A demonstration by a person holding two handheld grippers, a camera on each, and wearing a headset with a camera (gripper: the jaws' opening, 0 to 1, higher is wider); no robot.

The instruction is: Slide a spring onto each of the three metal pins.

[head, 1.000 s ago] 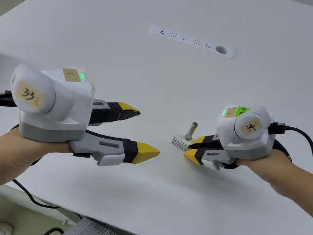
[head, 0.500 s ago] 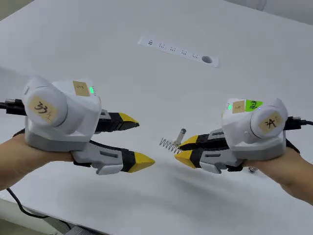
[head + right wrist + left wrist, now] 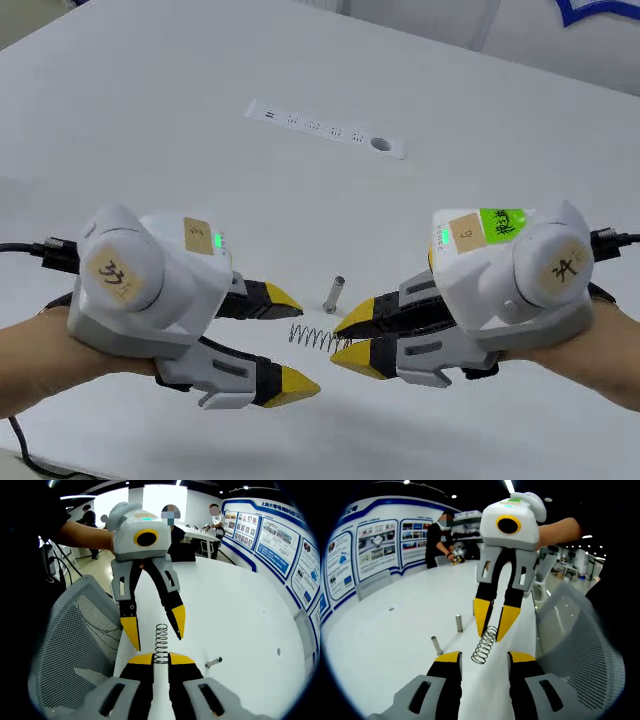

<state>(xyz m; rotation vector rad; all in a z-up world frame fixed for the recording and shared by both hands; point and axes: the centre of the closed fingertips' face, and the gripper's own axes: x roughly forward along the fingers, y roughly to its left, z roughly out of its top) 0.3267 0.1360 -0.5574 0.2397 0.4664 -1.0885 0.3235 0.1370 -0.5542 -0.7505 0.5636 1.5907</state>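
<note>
Right gripper (image 3: pixel 338 344) brought spring (image 3: pixel 312 338) — nearer left gripper (image 3: pixel 302 343).

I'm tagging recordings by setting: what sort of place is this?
Likely an open office or exhibition-style lab: a large white table with a power strip, printed display boards on the wall, and a mesh office chair.

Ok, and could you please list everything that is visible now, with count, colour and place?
spring: one, silver, one end pinched by the right gripper
metal pins: at least two, silver, upright on the table
power strip: one, white, far on the table
table: one, white
mesh chair: one, grey, beside the table
posters: several, blue-white, on the wall
left gripper: white, yellow tips, open
right gripper: same colours, shut
hands: two, holding the grippers
</note>
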